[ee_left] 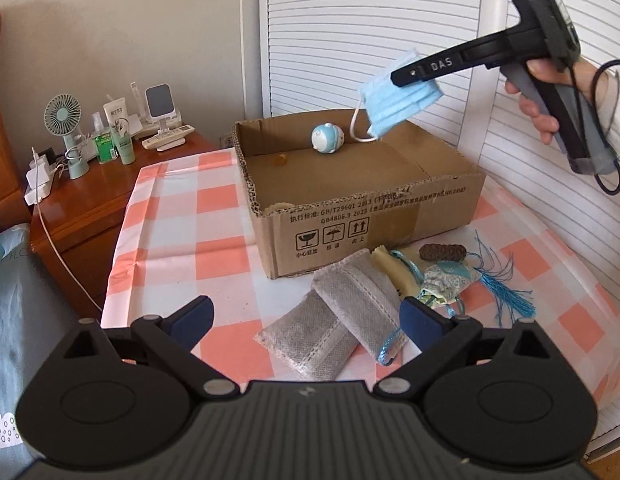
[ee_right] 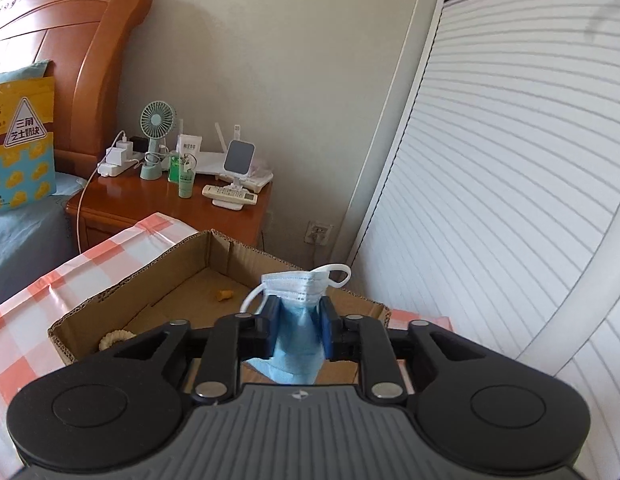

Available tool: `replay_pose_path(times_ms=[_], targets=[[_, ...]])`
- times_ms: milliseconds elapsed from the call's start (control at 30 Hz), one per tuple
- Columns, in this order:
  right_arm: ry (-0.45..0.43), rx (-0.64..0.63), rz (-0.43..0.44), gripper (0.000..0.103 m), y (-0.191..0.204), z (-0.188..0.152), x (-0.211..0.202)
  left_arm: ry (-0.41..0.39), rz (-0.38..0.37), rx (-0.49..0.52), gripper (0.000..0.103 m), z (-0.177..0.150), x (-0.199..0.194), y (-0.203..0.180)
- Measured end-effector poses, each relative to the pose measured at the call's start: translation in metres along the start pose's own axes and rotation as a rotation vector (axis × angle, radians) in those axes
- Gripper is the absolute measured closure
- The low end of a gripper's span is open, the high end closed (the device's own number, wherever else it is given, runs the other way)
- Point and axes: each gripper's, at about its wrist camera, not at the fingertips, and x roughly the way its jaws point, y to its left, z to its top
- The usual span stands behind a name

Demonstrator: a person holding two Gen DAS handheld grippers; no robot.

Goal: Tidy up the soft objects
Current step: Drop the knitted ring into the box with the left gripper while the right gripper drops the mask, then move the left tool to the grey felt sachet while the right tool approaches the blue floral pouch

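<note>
Above the checked tablecloth [ee_left: 178, 216], right claw [ee_right: 300, 330] tight on blue mask [ee_right: 298, 344]; left claw [ee_left: 306, 318] wide, empty.

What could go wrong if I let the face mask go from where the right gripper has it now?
1. The right gripper holds the face mask high over the cardboard box, near its far wall; so light a thing may drift and land outside.
2. Its ear loop dangles free and could snag on a finger at release.
3. The left gripper, open, sits low over the grey pouches; moving forward may push them.
</note>
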Motion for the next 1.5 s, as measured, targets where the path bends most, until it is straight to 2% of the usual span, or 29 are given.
replay_pose_path(times_ms=[33, 67, 100, 300, 700, 1133, 1300, 1500], targets=[[0.021, 0.017, -0.015, 0.039, 0.001, 0.0, 0.008, 0.0, 0.005, -0.004, 0.004, -0.001, -0.001, 0.002], [0.03, 0.026, -0.03, 0.02, 0.002, -0.001, 0.012, -0.001, 0.007, -0.007, 0.004, -0.003, -0.002, 0.004], [0.033, 0.032, -0.042, 0.013, 0.005, -0.004, 0.014, -0.001, 0.008, -0.01, 0.004, -0.004, -0.003, 0.006], [0.048, 0.027, -0.026, 0.004, 0.02, -0.018, -0.003, 0.0, 0.023, -0.027, 0.003, -0.008, -0.005, 0.011], [0.094, 0.064, -0.019, 0.0, 0.034, -0.051, -0.053, -0.023, 0.034, -0.008, 0.001, -0.012, -0.019, 0.003], [0.304, 0.23, -0.018, 0.0, 0.057, -0.119, -0.016, -0.007, 0.034, 0.004, 0.001, -0.018, -0.02, -0.002], [0.325, 0.269, -0.039, 0.0, 0.063, -0.132, -0.007, 0.007, 0.03, 0.003, 0.001, -0.021, -0.018, -0.004], [0.344, 0.309, -0.082, 0.0, 0.066, -0.149, -0.026, 0.016, 0.023, 0.009, 0.001, -0.024, -0.016, -0.005]])
